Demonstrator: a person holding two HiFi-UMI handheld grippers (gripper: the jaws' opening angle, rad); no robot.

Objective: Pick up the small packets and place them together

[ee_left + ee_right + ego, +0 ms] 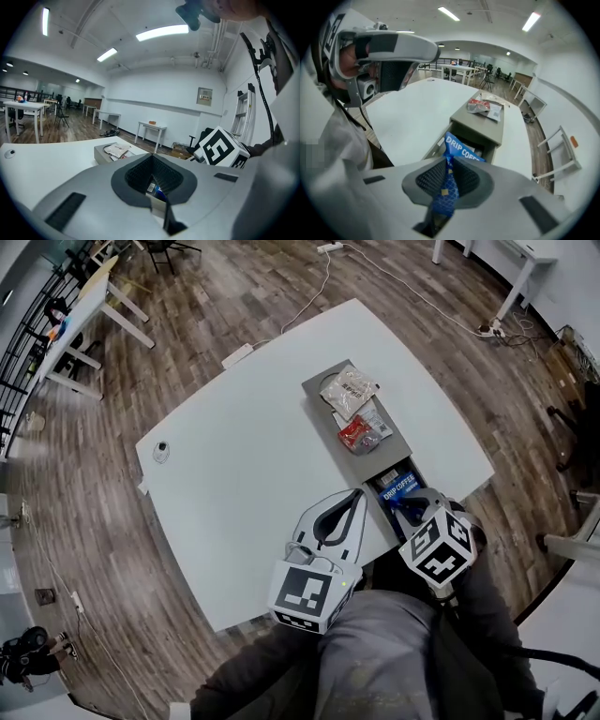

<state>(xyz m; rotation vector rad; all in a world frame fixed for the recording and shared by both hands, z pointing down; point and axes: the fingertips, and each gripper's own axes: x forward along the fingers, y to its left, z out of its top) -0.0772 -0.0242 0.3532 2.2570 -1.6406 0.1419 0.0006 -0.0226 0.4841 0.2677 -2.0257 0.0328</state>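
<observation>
My right gripper (413, 508) hangs over the open drawer (401, 493) at the near end of a grey box (322, 383) on the white table. It is shut on a blue drip coffee packet (461, 149), whose lower end runs down between the pads (431, 180). On the box lid lie a beige packet (349, 390), a red packet (355, 435) and a pale packet (377, 422). My left gripper (357, 495) rests just left of the drawer. Its tips meet with nothing between them in the left gripper view (151, 157).
The white table (244, 456) stretches left of the box, bearing a small round object (161, 450). A white strip (237, 355) sits at its far edge with a cable (314, 292) trailing over the wooden floor. Other desks (94, 296) stand at the back left.
</observation>
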